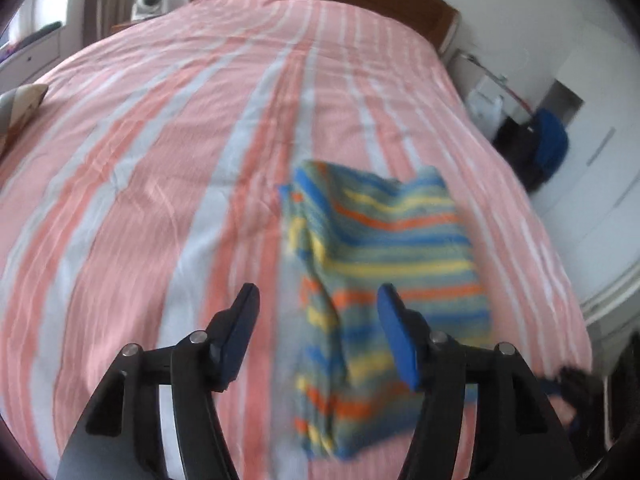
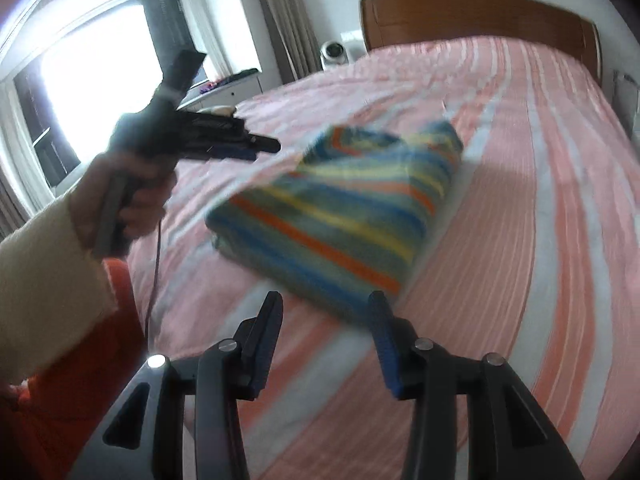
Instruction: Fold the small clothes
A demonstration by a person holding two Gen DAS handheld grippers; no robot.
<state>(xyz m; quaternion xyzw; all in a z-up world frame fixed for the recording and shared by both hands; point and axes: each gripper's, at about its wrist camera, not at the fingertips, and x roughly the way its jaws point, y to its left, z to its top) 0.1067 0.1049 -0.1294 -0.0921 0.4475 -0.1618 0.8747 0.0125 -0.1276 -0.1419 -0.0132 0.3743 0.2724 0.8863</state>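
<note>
A small striped garment (image 1: pixel 384 248) in blue, green, yellow and orange lies folded into a rough rectangle on the pink and white striped bed cover (image 1: pixel 140 184). My left gripper (image 1: pixel 316 300) hovers open above the garment's near left part, with nothing pinched between its fingers. In the right wrist view the same garment (image 2: pixel 340 208) lies just beyond my right gripper (image 2: pixel 326 302), which is open with its tips at the fabric's near edge. That view also shows the left gripper (image 2: pixel 260 149) from the side, held in a hand with a cream sleeve (image 2: pixel 48 264), left of the garment.
A wooden headboard (image 2: pixel 480 16) closes the far end of the bed. A white round device (image 2: pixel 335 53) stands beside it, near the curtain and bright window (image 2: pixel 100 64). A blue bag (image 1: pixel 552 148) sits on the floor off the bed's right side.
</note>
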